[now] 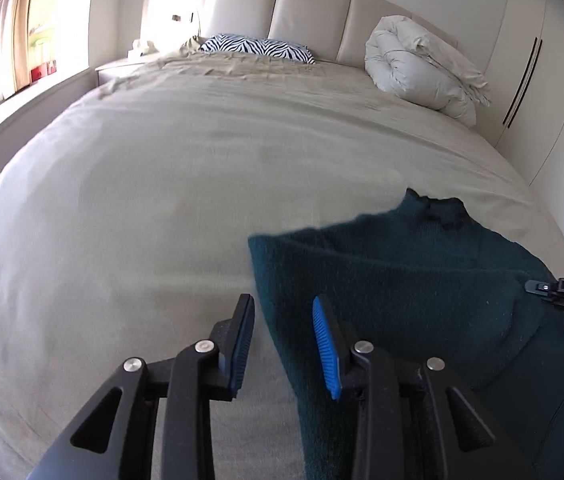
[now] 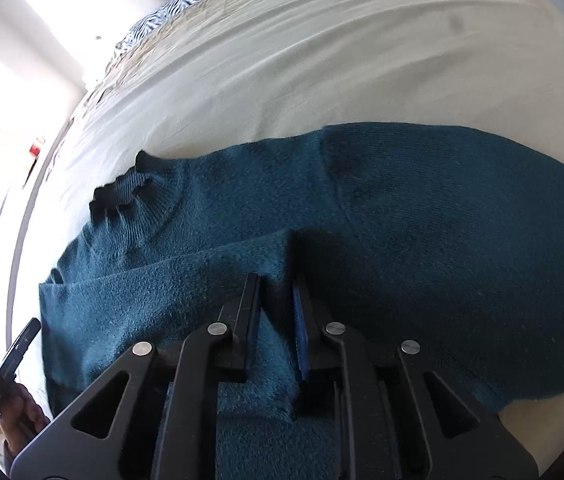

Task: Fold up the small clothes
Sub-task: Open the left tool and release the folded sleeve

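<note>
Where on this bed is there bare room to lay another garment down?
The bed is bare from the sweater leftward to the window side, and up to the zebra pillow and rolled duvet. The near right corner is crowded by the sweater.

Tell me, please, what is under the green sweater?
The sweater lies on the beige bed sheet, which shows all around it. One folded layer of the sweater lies over its body. Whether anything else is beneath cannot be seen, since the knit covers it.
</note>
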### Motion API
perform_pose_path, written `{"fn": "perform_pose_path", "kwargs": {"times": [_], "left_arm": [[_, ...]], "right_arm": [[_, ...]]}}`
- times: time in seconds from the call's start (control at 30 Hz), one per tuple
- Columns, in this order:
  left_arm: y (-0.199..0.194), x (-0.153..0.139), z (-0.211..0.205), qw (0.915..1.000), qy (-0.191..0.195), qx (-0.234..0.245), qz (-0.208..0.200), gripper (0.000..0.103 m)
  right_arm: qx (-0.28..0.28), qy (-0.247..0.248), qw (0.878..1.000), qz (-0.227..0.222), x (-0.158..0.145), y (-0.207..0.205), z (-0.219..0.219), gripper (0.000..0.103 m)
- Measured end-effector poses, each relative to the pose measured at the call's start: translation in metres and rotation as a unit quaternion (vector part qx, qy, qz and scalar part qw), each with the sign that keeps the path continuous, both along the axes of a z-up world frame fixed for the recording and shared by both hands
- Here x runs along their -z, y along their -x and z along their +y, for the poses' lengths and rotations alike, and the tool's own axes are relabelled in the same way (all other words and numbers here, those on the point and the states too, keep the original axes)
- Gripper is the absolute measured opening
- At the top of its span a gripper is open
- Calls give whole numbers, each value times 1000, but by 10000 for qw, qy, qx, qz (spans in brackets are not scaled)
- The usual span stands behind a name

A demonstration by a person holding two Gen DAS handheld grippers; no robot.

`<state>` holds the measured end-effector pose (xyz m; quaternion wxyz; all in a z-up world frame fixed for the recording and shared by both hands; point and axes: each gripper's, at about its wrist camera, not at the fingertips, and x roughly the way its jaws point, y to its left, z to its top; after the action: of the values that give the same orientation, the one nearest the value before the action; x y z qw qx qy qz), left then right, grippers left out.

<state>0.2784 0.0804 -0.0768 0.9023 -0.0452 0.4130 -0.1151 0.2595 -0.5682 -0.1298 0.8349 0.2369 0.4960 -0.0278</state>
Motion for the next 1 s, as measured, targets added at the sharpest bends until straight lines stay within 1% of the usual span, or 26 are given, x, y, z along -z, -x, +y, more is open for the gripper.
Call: {"fn": "perform_pose_path", "kwargs": {"times": [0.07,0.13,0.17,0.2,0.23,0.27,0.3,0.4,0.57,0.63,0.73,0.83,0.87,0.9,0.93,0.97,1.0], "left_arm": [[-12,-5,-6,9999,-129,40,-56,33],[-27,-4,-14,9992,-390,53,-84,33],[-37,2,-19,9981,-619,53,23,33],[-46,13,-23,9967,-764,89,245,31],[-51,23,-24,9958,-799,121,422,30],[-52,29,-23,9961,-779,123,398,30],[-47,29,-21,9968,-755,145,230,30],[-33,26,-17,9971,-733,154,121,30],[1,22,-18,9943,-1042,213,-117,30],[18,24,-22,9920,-1227,245,-179,30],[38,23,-27,9892,-1405,245,-322,30],[53,16,-27,9885,-1443,249,-390,30],[58,13,-27,9883,-1454,231,-390,30],[61,9,-26,9884,-1459,193,-388,30],[67,2,-25,9895,-1376,126,-417,30],[73,-5,-24,9912,-1240,93,-461,30],[78,-12,-25,9928,-1095,76,-489,33]], "right_arm": [[58,-79,9997,-220,-9,12,-1,15],[-61,-216,9987,-450,-19,27,5,15],[-127,-242,9984,-494,-21,33,8,15],[-236,-256,9980,-523,-23,39,13,15],[-341,-252,9978,-506,-23,45,19,15],[-423,-252,9976,-481,-22,50,23,15],[-494,-249,9974,-468,-22,54,27,15],[-644,-163,9968,-451,-20,68,35,15],[-655,-150,9971,-356,-14,87,41,15],[-622,-181,9972,-367,-13,100,39,15],[-400,-245,9980,-428,-13,123,26,15],[65,-282,9980,-569,-17,151,-7,15],[306,-312,9969,-653,-19,164,-23,15],[597,-320,9951,-726,-21,178,-42,19],[930,-305,9921,-783,-22,193,-64,28],[1182,-307,9890,-829,-21,203,-80,34],[1577,-315,9829,-902,-20,220,-104,57]]}}
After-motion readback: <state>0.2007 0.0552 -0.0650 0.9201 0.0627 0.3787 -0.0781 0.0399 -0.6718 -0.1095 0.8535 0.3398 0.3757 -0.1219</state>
